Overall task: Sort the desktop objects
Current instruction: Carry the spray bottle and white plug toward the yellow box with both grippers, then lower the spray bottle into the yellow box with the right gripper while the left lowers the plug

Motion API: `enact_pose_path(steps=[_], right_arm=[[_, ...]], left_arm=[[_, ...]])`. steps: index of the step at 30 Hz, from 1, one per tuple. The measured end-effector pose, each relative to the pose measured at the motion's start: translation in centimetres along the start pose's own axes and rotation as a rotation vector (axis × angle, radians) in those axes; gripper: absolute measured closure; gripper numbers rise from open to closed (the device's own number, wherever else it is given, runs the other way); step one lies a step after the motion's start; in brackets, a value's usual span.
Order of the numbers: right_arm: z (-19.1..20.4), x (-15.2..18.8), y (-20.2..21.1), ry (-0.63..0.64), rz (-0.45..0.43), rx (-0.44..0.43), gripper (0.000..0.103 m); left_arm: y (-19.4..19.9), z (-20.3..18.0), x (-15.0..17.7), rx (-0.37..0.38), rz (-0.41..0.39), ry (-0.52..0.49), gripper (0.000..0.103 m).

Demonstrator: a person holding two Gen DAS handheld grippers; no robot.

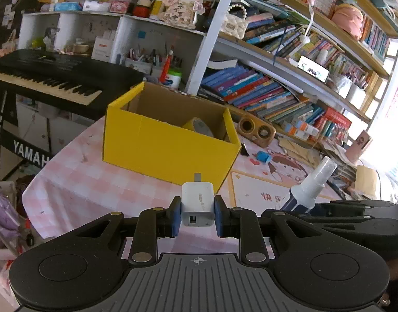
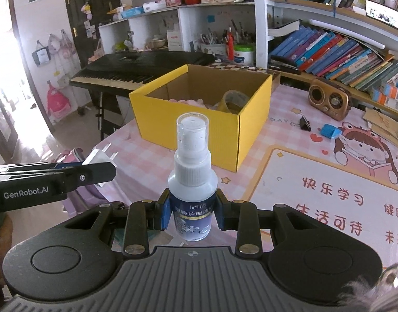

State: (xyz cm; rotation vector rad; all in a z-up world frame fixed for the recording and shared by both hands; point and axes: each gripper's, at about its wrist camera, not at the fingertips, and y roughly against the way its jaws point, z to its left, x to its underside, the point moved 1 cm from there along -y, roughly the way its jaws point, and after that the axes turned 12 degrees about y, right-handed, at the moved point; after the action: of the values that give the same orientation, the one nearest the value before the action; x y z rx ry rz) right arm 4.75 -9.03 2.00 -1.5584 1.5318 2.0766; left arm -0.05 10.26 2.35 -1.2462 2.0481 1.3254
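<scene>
My left gripper (image 1: 197,214) is shut on a white plug-in charger (image 1: 198,202), its blue pads pressing both sides, held above the pink checked table in front of the yellow box (image 1: 167,148). My right gripper (image 2: 192,212) is shut on a small spray bottle (image 2: 192,182) with a clear cap, held upright. The bottle (image 1: 309,184) also shows at the right of the left wrist view. From the right wrist view, the left gripper (image 2: 94,167) and its charger (image 2: 98,157) sit to the left. A tape roll (image 2: 234,101) and something pink lie inside the open box (image 2: 188,127).
A blue sharpener-like item (image 2: 329,130) and a black binder clip (image 2: 306,124) lie on the table right of the box. A wooden radio (image 2: 330,98) stands behind them. A keyboard (image 2: 136,69) sits beyond the table's left edge. Bookshelves (image 1: 277,91) fill the back.
</scene>
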Motion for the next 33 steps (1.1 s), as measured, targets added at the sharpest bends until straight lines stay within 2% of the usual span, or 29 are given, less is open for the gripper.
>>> enact_pose_path(steps=[10, 23, 29, 33], right_arm=[[-1.4, -2.1, -1.7, 0.019, -0.03, -0.018, 0.073], [-6.1, -8.1, -4.7, 0.048, -0.128, -0.013, 0.073], [-8.8, -11.1, -6.3, 0.064, -0.179, 0.003, 0.073], [-10.6, -12.6, -7.7, 0.064, -0.194, 0.017, 0.073]], left_arm=[[-2.0, -0.9, -2.2, 0.001, -0.035, -0.015, 0.079], [-6.9, -3.1, -7.3, 0.017, -0.134, -0.03, 0.079], [-10.0, -3.7, -8.9, -0.004, -0.154, -0.032, 0.079], [-12.0, -4.4, -9.5, -0.041, -0.154, -0.081, 0.079]])
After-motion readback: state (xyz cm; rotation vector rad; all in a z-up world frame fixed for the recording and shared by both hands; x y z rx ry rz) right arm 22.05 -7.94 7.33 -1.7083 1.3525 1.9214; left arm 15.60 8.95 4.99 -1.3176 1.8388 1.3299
